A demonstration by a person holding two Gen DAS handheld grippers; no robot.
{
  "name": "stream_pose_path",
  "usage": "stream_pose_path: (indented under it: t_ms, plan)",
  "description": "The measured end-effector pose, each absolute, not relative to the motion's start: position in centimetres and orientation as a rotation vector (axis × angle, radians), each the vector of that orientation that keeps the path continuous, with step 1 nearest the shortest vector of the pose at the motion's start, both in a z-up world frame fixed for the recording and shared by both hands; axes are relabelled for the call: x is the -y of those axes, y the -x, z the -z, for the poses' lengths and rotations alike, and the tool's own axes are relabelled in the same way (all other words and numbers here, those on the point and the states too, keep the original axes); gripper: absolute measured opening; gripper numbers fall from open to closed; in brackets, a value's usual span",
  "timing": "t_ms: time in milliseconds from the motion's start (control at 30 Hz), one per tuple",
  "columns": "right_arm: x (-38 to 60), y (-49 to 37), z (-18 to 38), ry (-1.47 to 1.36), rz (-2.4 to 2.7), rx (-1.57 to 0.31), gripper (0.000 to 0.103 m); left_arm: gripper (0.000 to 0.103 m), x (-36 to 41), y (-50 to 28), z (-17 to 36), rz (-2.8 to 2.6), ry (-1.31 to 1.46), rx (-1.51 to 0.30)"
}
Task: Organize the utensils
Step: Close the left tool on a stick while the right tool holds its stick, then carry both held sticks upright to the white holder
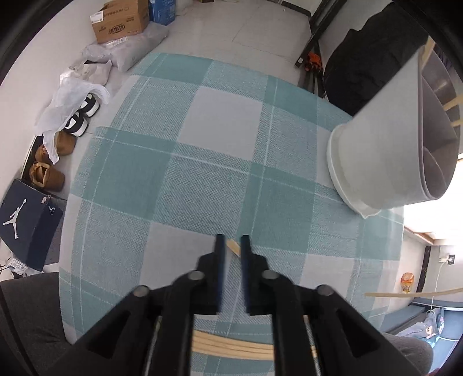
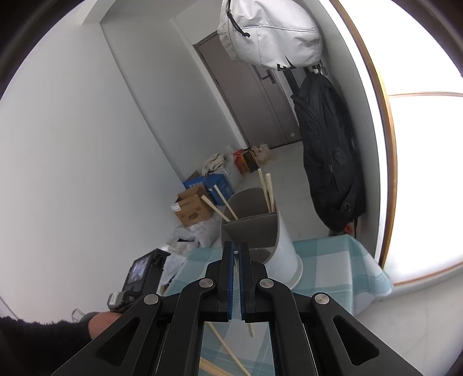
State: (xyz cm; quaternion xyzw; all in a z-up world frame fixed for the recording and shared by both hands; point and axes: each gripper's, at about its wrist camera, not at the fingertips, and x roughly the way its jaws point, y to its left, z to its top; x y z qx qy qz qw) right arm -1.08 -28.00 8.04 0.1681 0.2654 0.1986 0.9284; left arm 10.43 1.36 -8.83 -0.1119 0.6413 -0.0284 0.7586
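In the left wrist view my left gripper [image 1: 232,245] hangs over the checked tablecloth [image 1: 202,162], jaws a little apart around the tip of a wooden chopstick [image 1: 233,248]. Several more chopsticks [image 1: 231,345] lie under it. The white divided utensil holder [image 1: 385,150] stands at the right. In the right wrist view my right gripper [image 2: 236,254] is shut on one chopstick [image 2: 248,326], held in front of the holder [image 2: 260,231]. Several chopsticks [image 2: 267,189] stand in the holder. Another chopstick [image 2: 228,350] lies on the cloth below.
Cardboard boxes [image 1: 120,18], bags and shoes [image 1: 78,115] sit on the floor left of the table. A black coat [image 2: 327,150] hangs by the window behind the holder. The left hand and its gripper camera [image 2: 141,272] show at lower left.
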Motion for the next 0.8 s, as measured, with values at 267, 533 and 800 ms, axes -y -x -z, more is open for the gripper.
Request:
stream_pose_path:
  t_ms: [267, 533, 800]
  plan:
    - [28.6, 1.6, -8.2, -0.359, -0.405, -0.53, 0.003, 0.021, 0.0, -11.6, 10.7, 0.024, 0.207, -1.443]
    - [28.7, 1.7, -8.4, -0.364, -0.41, -0.523, 0.003, 0.008, 2.0, -12.0, 10.8, -0.049, 0.096, -1.387]
    - [27.8, 1.5, -8.2, -0.32, -0.399, -0.537, 0.003, 0.002, 1.0, -11.3, 8.6, 0.043, 0.142, -1.209]
